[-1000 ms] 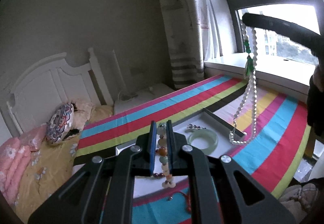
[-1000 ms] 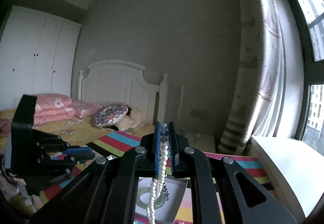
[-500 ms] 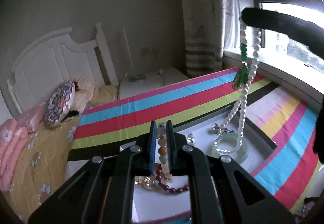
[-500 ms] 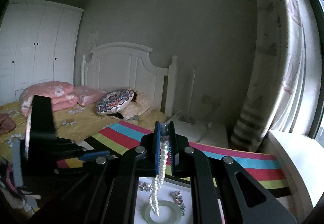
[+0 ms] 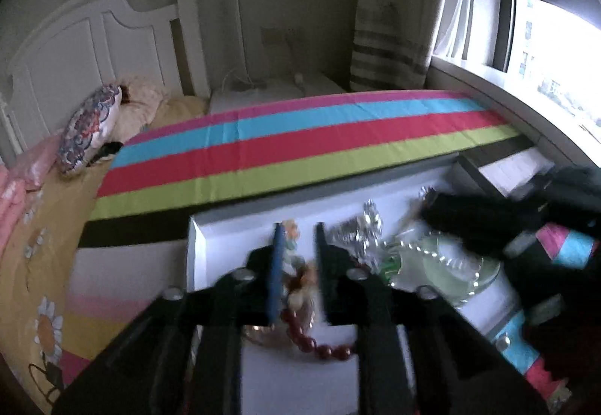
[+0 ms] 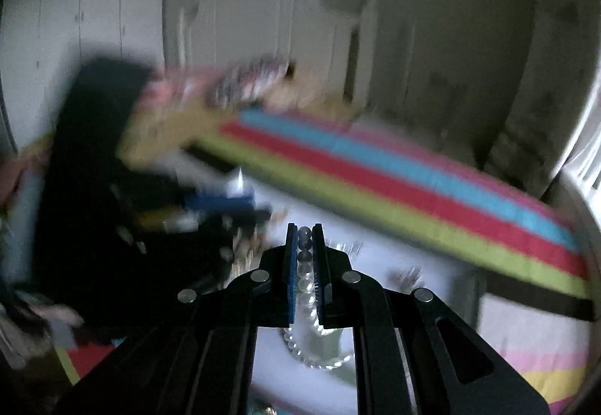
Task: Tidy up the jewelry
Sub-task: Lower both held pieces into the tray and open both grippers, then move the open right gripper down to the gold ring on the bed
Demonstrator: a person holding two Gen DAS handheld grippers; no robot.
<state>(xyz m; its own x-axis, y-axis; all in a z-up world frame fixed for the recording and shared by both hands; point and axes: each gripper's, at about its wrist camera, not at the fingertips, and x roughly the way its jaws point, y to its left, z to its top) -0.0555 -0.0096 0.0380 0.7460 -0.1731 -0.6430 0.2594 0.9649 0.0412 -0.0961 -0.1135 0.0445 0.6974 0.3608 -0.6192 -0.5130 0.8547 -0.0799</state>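
While the right wrist view is badly smeared, the left one shows the room fine: a bench under a striped cloth (image 5: 300, 148) in pink, blue, red, lime and black, a white headboard (image 5: 94, 39) and patterned pillow (image 5: 88, 129) behind it, a striped curtain (image 5: 390, 50) and a bright window (image 5: 556, 50) off to the side. On the cloth sits a white tray (image 5: 233, 223) holding the jewelry pile: a pale green bangle (image 5: 462, 272), some silvery sparkly pieces (image 5: 360, 231), and dark red beads (image 5: 323, 349) trailing near the front. The multicolored bead bracelet (image 5: 296, 264) sits between the left gripper (image 5: 297, 234) fingers, which look slightly apart now, and I honestly can't tell if they're pinching it or not. The right gripper (image 6: 303, 234) has its fingers closed narrow on a white pearl necklace (image 6: 306, 291), whose strand droops and curls onto the bangle in the tray. Both grippers are tipped downward, low over the tray and close together.
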